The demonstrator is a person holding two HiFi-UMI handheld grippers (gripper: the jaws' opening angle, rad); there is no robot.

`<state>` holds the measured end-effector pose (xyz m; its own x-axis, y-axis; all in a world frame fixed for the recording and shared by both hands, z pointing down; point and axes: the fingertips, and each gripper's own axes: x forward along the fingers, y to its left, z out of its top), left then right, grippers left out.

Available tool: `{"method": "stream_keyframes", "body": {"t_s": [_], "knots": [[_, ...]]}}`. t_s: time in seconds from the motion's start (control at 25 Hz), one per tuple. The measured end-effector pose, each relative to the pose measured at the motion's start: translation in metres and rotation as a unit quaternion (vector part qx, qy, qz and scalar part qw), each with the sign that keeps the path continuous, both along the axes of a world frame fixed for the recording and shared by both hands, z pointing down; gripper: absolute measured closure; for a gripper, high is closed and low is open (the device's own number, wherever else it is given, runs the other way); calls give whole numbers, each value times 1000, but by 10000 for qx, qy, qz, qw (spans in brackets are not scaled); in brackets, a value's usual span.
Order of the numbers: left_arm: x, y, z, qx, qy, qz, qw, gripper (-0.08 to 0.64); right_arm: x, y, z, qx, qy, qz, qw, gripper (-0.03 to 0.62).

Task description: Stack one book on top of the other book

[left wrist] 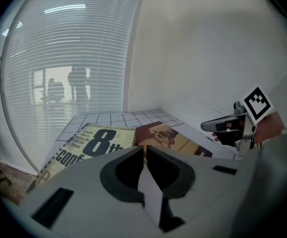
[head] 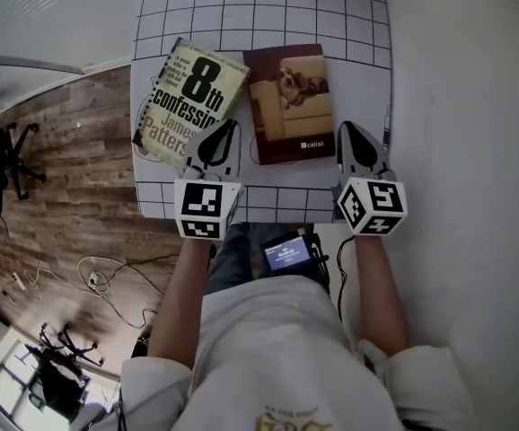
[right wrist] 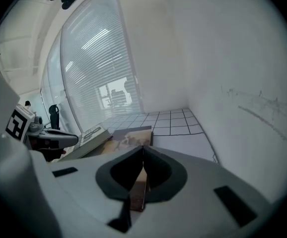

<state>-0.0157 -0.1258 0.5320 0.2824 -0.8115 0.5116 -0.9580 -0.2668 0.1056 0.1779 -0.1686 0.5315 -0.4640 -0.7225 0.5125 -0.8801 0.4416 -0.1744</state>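
Green book (head: 188,106) and brown book (head: 288,101) lie side by side on the worktop (head: 268,7); left tongs (head: 231,126) and right tongs (head: 345,127) hover near its front edge, pressed together, empty.

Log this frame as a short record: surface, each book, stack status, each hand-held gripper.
surface: white gridded table
left book: 8th Confession book, flat, turned at an angle
right book: brown book, flat, dog on its cover
stack: not yet done; the two lie side by side
left hand-held gripper: shut, empty, at the 8th Confession book's near edge
right hand-held gripper: shut, empty, beside the brown book's near right corner
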Motion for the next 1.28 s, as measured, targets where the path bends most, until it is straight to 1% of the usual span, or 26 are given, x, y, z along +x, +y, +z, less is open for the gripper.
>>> {"method": "stream_keyframes", "body": {"t_s": [0.16, 0.2, 0.28, 0.36, 0.48, 0.52, 0.6, 0.68, 0.84, 0.92, 1.0, 1.12, 1.28], "knots": [[6, 1, 17, -255, 72, -24, 9996, 545, -3, -2, 13, -138, 41, -55, 9999, 584], [8, 2, 20, -322, 131, -17, 9994, 528, -4, -3, 16, -168, 43, -73, 9998, 583], [13, 4, 28, -485, 282, 14, 9984, 468, -6, -4, 21, -225, 34, -118, 9997, 583], [18, 5, 34, -603, 373, 55, 9975, 453, -7, -4, 24, -270, 39, -158, 9995, 583], [20, 4, 39, -671, 430, 72, 9968, 446, -9, -6, 30, -338, 8, -193, 9992, 581], [21, 3, 40, -683, 476, 67, 9965, 440, -10, -7, 32, -392, -41, -217, 9990, 557], [23, 2, 41, -720, 593, 55, 9956, 421, -14, -7, 37, -555, -168, -286, 9979, 455], [26, 0, 43, -788, 714, 51, 9943, 398, -18, -7, 41, -676, -217, -350, 9969, 405], [32, -3, 50, -966, 969, -2, 9906, 354, -25, -10, 46, -810, -291, -472, 9952, 353], [35, -4, 54, -1105, 1204, -81, 9865, 326, -28, -11, 50, -919, -352, -527, 9937, 322], [36, -4, 57, -1207, 1372, -154, 9830, 316, -31, -11, 52, -995, -415, -578, 9925, 305], [35, -7, 59, -1258, 1378, -194, 9822, 313, -35, -13, 55, -1086, -523, -627, 9907, 282], [39, -8, 66, -1367, 1334, -187, 9814, 312, -36, -13, 62, -1271, -562, -638, 9882, 270]]}}
